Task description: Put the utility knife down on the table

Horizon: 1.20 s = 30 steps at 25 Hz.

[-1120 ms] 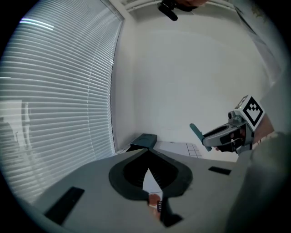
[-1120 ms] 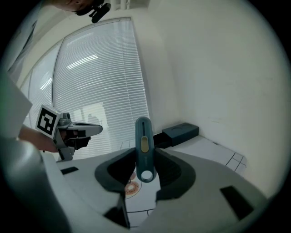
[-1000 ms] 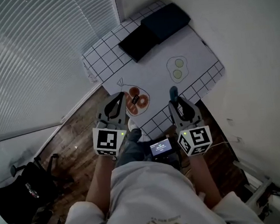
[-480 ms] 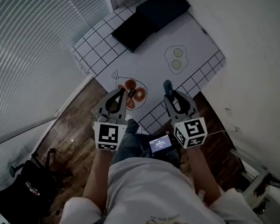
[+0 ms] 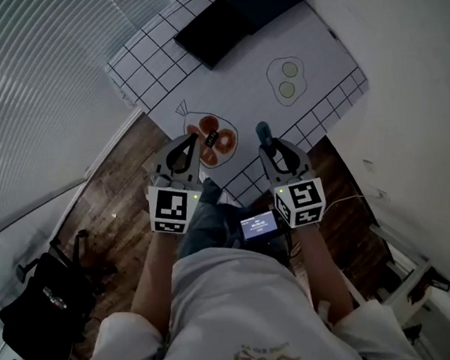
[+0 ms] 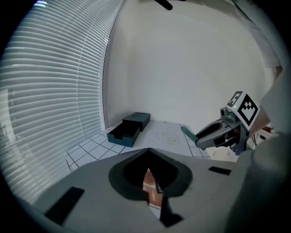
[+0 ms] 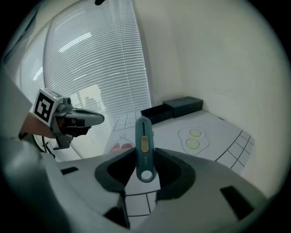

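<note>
A teal utility knife (image 7: 143, 141) with a yellow slider stands between the jaws of my right gripper (image 7: 145, 160), which is shut on its rounded end. In the head view the knife (image 5: 263, 132) sticks out ahead of the right gripper (image 5: 274, 151) over the near edge of the white gridded table (image 5: 319, 43). My left gripper (image 5: 191, 144) hovers beside it over an orange drawing (image 5: 213, 141) on the table cover. Its jaws meet at the tips with nothing between them, as the left gripper view (image 6: 148, 151) shows.
A dark open box (image 5: 233, 16) lies at the table's far end, and a fried-egg drawing (image 5: 285, 81) sits mid-table. Window blinds run along the left, a white wall on the right. A small lit screen (image 5: 259, 226) hangs at the person's waist. A black chair (image 5: 40, 312) stands at the lower left.
Both grippers have come down closer to the table's near edge. The knife has stayed in the right gripper's jaws.
</note>
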{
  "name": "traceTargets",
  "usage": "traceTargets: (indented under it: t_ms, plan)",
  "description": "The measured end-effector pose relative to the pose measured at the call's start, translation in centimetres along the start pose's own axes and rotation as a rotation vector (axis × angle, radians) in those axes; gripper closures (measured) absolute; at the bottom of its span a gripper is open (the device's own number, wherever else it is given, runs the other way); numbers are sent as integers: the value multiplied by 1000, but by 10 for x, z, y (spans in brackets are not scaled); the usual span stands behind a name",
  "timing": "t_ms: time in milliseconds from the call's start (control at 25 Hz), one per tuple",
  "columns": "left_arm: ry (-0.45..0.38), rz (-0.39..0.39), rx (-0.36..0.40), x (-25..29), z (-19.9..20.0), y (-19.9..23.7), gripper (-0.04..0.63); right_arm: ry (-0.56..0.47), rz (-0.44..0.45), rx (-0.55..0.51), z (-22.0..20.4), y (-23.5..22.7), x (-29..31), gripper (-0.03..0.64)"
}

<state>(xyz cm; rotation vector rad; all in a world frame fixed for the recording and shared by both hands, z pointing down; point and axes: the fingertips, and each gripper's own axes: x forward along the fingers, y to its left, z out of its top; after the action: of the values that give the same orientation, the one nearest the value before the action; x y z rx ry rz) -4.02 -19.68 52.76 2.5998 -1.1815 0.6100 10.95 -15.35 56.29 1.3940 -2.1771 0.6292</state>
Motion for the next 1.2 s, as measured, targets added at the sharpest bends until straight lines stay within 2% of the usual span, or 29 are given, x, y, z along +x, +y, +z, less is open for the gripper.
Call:
traceTargets:
  t_ms: [760,1200]
  plan:
    - [89,-44,-60,15,-52,-3,588,147,-12,-93,-51,1,40,479]
    - [111,-65,-72,21,-64,-10,588,219,1,-170,-70,8,52,479]
